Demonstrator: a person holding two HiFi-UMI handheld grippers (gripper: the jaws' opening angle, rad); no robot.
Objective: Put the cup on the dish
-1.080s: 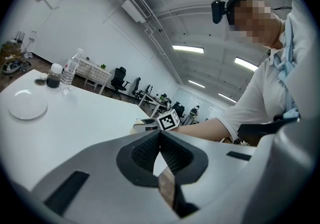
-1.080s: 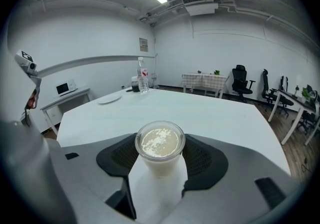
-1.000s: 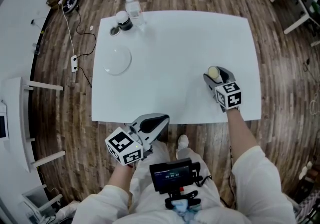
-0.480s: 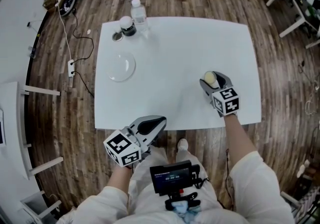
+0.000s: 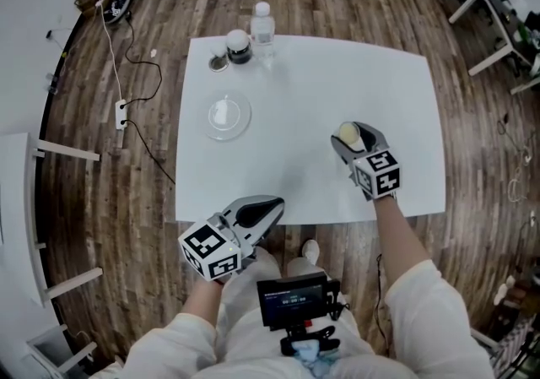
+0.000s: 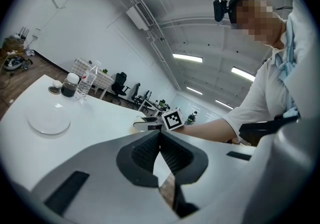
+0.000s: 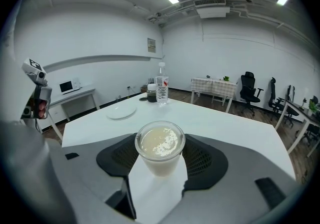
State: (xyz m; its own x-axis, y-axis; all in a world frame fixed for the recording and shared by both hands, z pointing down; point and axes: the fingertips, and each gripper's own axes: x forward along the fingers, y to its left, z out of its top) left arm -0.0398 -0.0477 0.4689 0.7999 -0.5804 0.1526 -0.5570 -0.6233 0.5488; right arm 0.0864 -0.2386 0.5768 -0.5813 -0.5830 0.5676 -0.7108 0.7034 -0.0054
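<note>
- Fingers (image 7: 118, 157) of the right gripper (image 5: 349, 138) stand wide apart over the white tabletop (image 5: 337, 82), the largest thing in view. Their ribbed pads press on either side of the cup (image 7: 160, 149).
- Left gripper (image 5: 272, 207) hangs off the near edge of the tabletop, above the person's lap and the wooden floor (image 5: 126, 200). Its fingers (image 6: 144, 152) are closed, tips meeting, with nothing between them.
- Dish (image 5: 229, 114), round and clear, lies flat and bare on the far left part of the tabletop, well apart from both grippers. It also shows in the right gripper view (image 7: 121, 112) and the left gripper view (image 6: 48, 120).
- Water bottle (image 5: 262, 26) stands upright near the far edge, beyond the dish.
- Cup (image 5: 347, 132) is clear plastic, upright and filled with a pale, creamy liquid. It sits in the right gripper's grip toward the near right of the tabletop. Whether its base touches the tabletop cannot be told.
- Dark jar (image 5: 239, 46) stands just beside the bottle.
- Small lid (image 5: 218, 63) lies near the jar, between it and the dish.
</note>
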